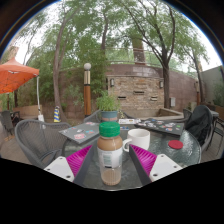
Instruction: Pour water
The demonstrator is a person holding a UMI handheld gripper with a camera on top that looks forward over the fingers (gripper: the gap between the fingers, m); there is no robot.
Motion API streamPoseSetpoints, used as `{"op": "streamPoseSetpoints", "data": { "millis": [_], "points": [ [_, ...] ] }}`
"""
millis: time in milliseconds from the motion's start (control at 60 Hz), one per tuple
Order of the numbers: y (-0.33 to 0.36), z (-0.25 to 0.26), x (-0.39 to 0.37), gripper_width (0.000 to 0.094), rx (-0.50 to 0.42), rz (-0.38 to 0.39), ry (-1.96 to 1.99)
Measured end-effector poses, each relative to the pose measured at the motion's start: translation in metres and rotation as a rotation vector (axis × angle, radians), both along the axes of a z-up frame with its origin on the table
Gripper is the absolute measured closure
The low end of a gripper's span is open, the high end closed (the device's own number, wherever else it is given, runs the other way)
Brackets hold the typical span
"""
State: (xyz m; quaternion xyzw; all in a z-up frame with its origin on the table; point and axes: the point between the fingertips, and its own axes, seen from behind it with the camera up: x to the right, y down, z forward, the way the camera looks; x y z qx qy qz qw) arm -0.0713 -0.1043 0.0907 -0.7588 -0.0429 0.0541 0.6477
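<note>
A green-capped bottle is being gripped at lower centre by the gripper; water could be spilled beside the white cup.

I am outdoors, on a patio or garden seating area. Indicators: tall trees with open sky between the branches overhead; a stone building with a chimney behind the seating; an orange parasol at one side; a lamp post near the stone wall. A round glass-topped bench lies under my jaws, with a metal mesh chair just beside it, and a potted plant beyond.
</note>
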Motion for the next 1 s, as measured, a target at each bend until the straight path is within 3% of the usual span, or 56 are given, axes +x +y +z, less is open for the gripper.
{"op": "streamPoseSetpoints", "data": {
  "millis": [83,150,317,417,533,667,800,1000],
  "points": [
    [0.013,0.0,-0.005,0.02,0.026,-0.041,0.019],
    [0.028,-0.007,-0.002,0.0497,0.026,-0.074,0.015],
    [0.026,-0.003,-0.006,0.0499,0.055,-0.1,0.001],
    [0.029,-0.01,-0.011,0.0499,0.032,-0.069,-0.023],
    [0.034,-0.01,-0.017,0.0631,0.042,-0.004,-0.008],
    [0.046,0.003,-0.053,0.0633,0.019,0.051,0.118],
    [0.096,0.02,-0.07,0.0634,-0.014,0.095,0.419],
    [0.136,0.07,-0.052,0.0635,-0.124,0.03,1.103]
  ]
}}
